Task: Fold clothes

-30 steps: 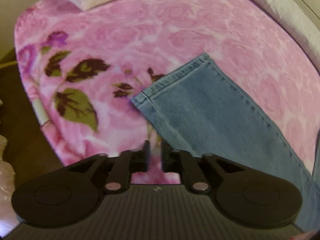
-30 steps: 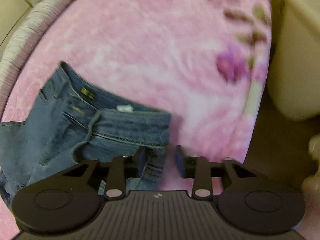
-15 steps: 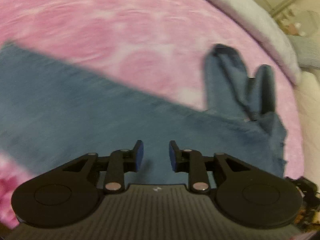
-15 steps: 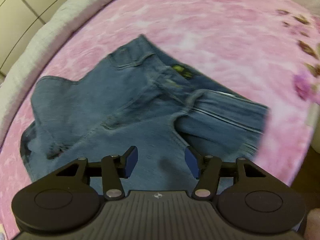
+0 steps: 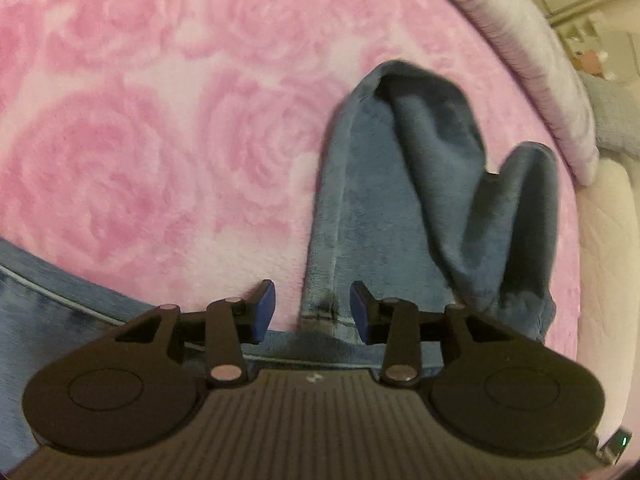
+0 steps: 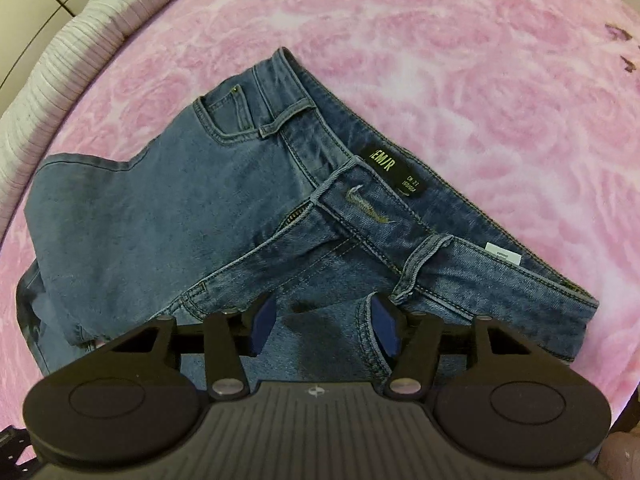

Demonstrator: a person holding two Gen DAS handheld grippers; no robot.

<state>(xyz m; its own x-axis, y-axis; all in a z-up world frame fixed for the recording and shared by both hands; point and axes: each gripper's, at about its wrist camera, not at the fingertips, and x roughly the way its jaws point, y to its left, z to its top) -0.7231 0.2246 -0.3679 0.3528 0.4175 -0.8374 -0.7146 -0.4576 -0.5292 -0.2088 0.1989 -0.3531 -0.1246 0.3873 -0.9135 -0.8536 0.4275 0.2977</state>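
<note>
A pair of blue jeans lies on a pink rose-patterned blanket. In the left wrist view a folded-over leg (image 5: 380,200) of the jeans runs away from me, with a seam end between the jaws. My left gripper (image 5: 312,310) is open just above it. In the right wrist view the waistband (image 6: 360,200), open fly and black label face up. My right gripper (image 6: 320,324) is open over the denim near a front pocket edge, holding nothing.
The pink blanket (image 5: 160,120) covers the bed all round the jeans. A grey-white ribbed pillow or bolster (image 6: 60,60) runs along the far edge, also seen in the left wrist view (image 5: 540,60). A cream mattress edge (image 5: 608,260) lies at right.
Both grippers have opened and swung over the jeans. The left one moved from the leg hem to the crumpled leg fold. The right one moved from the waistband corner to the front of the jeans.
</note>
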